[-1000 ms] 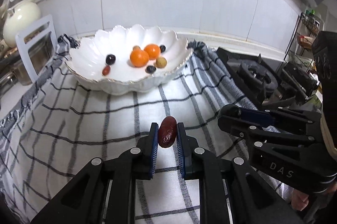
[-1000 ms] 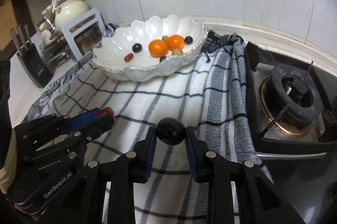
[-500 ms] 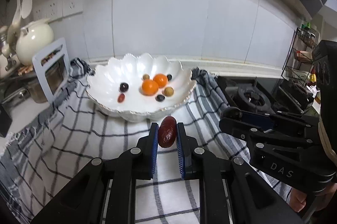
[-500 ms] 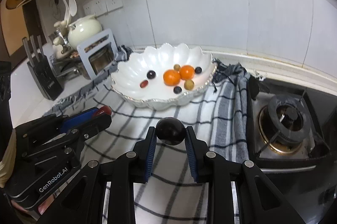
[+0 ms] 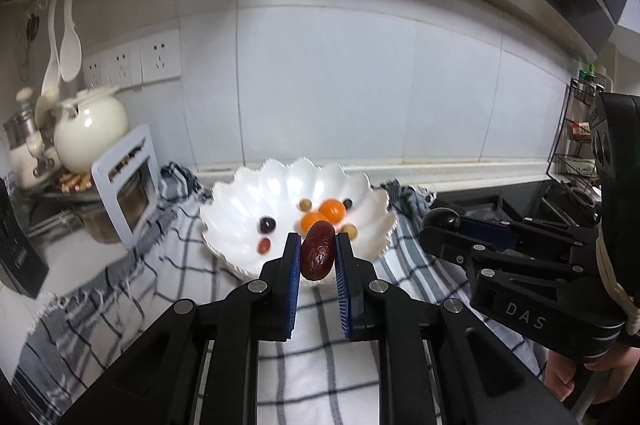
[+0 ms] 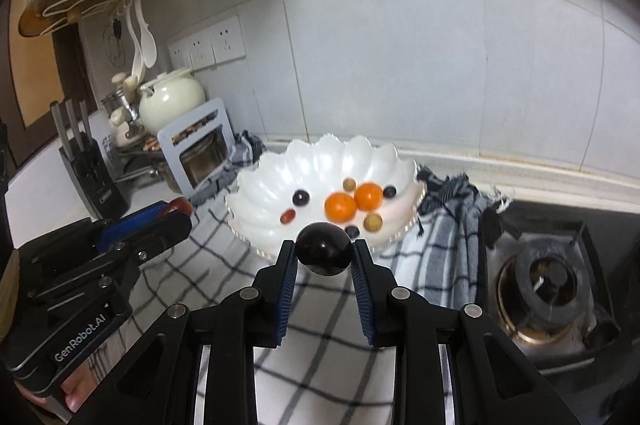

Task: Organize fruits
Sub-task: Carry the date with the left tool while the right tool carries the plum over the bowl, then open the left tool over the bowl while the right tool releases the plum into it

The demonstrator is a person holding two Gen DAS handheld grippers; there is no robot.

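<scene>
My left gripper (image 5: 318, 253) is shut on a dark red date (image 5: 318, 256), held above the checked cloth in front of the white scalloped bowl (image 5: 240, 201). My right gripper (image 6: 323, 253) is shut on a dark round plum (image 6: 323, 253), also held in front of the bowl (image 6: 272, 185). The bowl holds two oranges (image 6: 340, 206), a dark grape (image 6: 301, 198), a small red fruit (image 6: 287, 216) and several small brown and dark fruits. The right gripper shows at the right of the left wrist view (image 5: 440, 219), the left gripper at the left of the right wrist view (image 6: 176, 207).
A checked cloth (image 5: 160, 285) covers the counter under the bowl. A gas stove (image 6: 548, 277) lies to the right. A cream teapot (image 6: 172, 101), a blue-framed rack (image 6: 200, 145) and a knife block (image 6: 92, 177) stand at the left. A wire shelf (image 5: 576, 129) stands far right.
Both grippers have risen and tilted up with their fruits still held; the bowl now sits lower and closer behind the fingertips, and more of the wall shows.
</scene>
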